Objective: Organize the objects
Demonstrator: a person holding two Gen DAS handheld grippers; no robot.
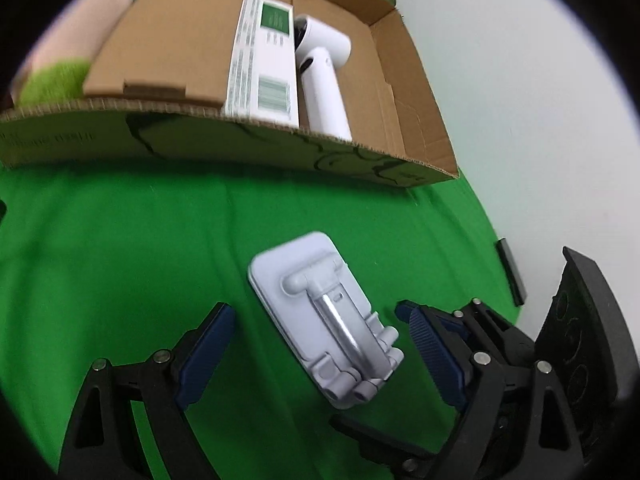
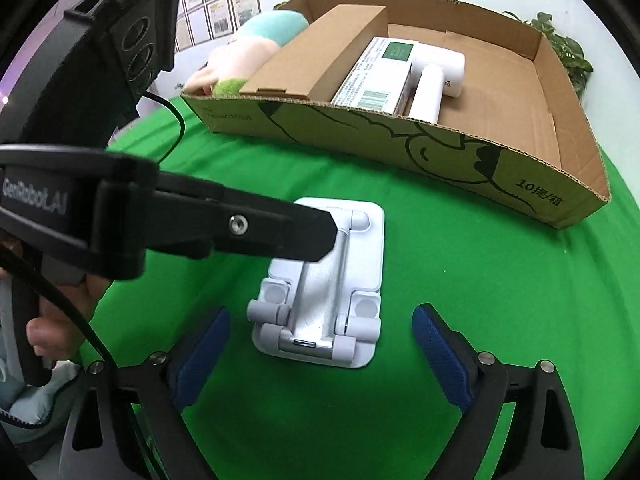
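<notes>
Showing the approach to a folded white phone stand [image 2: 320, 292] that lay flat on the green cloth [image 2: 480, 300] in the lower centre of both views. The right gripper [image 2: 320, 344] was spread wide, its blue pads [image 2: 440, 356] on either side of the stand's hinged end and touching nothing; this open stance suited a grasp across the stand's short width. The left gripper [image 1: 320, 352] was likewise wide open and held nothing, its pads [image 1: 208, 348] flanking the same stand from the other side. In the right wrist view one black finger of the left gripper crossed the left centre of the frame over the stand's far end; whether it touched the stand could not be told. The cardboard box [image 2: 400, 136], in the upper part of both frames, already held a brown carton [image 2: 320, 52], a white printed package [image 2: 376, 76] and a white handheld device [image 2: 436, 80] packed side by side toward one end, leaving bare floor at the right, probably the place for the stand. A plush toy [image 2: 240, 56] sat behind the box at upper left.
</notes>
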